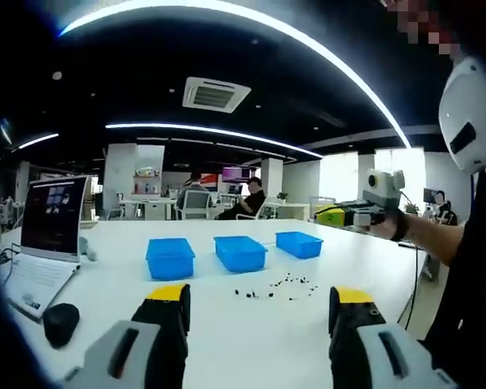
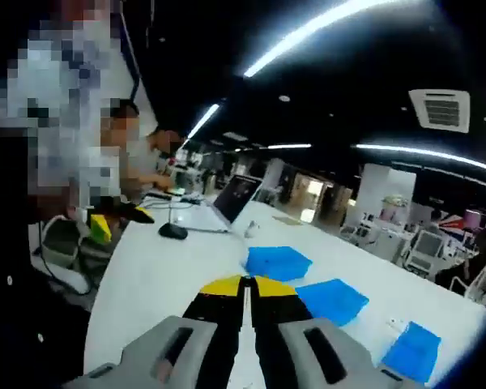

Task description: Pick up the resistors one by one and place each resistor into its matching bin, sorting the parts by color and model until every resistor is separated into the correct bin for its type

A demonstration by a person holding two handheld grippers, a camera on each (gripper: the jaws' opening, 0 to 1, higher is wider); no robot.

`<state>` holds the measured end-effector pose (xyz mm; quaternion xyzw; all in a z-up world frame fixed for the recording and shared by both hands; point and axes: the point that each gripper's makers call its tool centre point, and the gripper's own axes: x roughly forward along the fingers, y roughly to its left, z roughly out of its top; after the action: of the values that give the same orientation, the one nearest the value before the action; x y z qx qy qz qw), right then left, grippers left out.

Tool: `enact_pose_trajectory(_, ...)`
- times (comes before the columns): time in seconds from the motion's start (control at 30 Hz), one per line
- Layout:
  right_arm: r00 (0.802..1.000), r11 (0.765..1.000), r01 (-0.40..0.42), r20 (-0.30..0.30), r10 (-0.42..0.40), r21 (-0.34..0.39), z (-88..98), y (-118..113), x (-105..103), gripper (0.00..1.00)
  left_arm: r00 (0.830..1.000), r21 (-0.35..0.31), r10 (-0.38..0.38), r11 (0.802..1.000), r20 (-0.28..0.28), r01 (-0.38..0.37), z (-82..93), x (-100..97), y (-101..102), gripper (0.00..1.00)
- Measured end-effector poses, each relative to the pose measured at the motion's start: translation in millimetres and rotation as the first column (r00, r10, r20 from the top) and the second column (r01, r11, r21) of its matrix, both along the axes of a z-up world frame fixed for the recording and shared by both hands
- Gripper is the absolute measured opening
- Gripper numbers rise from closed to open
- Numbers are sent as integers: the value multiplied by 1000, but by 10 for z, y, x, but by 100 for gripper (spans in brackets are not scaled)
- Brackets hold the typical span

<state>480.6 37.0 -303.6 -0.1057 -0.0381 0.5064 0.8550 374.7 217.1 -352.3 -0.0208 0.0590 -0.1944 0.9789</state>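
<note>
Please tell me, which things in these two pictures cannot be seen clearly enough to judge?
- Resistors, left gripper view: dark specks on the table, too small to tell color or model.
- Inside of the three blue bins, left gripper view: hidden by their own walls at this low angle.
- Third bin, right gripper view: partly cut off near the edge.
- Right gripper, right gripper view: jaws together; anything pinched between them cannot be told.

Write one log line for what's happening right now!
left claw open, above table | right claw shut, empty | resistors loose by three blue bins
</note>
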Motion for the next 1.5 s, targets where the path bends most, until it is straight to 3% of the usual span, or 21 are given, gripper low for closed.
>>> enact_pose_trajectory(0.2, 996, 990, 85, -19, -83, 110, 103, -49, -169, 6, 1000, 3, 8, 1000, 12, -8, 32, -16, 15, 70)
enact_pose_trajectory(0.3, 996, 987, 86, -25, -84, 137, 154, -18, -213, 6, 1000, 2, 11, 1000, 15, -11, 42, -37, 29, 70)
enact_pose_trajectory(0.5, 998, 982, 57, -43, -51, 177, 238, 171, -136, 6, 999, 14, 30, 999, 13, -30, -6, -73, 98, 70)
enact_pose_trajectory(0.6, 999, 983, 31, -35, -25, 180, 314, 384, -21, 6, 999, 5, 47, 999, 18, -47, -6, -94, 132, 70)
enact_pose_trajectory(0.87, 1000, 986, -29, 14, 27, 162, 503, 1197, 544, 6, 995, -19, 97, 995, 10, -97, -28, -120, 256, 70)
enact_pose_trajectory(0.93, 999, 988, -4, 46, -3, 152, 517, 1362, 774, 6, 994, -23, 108, 994, 11, -108, -20, -130, 286, 70)
enact_pose_trajectory(1.03, 1000, 990, 3, 6, -4, 143, 477, 1654, 1100, 6, 994, -19, 110, 994, 7, -110, -41, -148, 302, 70)
enact_pose_trajectory(1.13, 1000, 991, 9, 6, -10, 136, 467, 1679, 1136, 6, 994, -18, 110, 994, 6, -110, -46, -151, 304, 70)
enact_pose_trajectory(1.23, 999, 995, 46, -33, -43, 92, 318, 2057, 1616, 6, 993, -18, 116, 993, 4, -116, -56, -170, 324, 70)
enact_pose_trajectory(1.5, 992, 996, 88, -89, -84, 35, 86, 2398, 2029, 7, 990, -17, 140, 990, 19, -139, 11, -203, 388, 70)
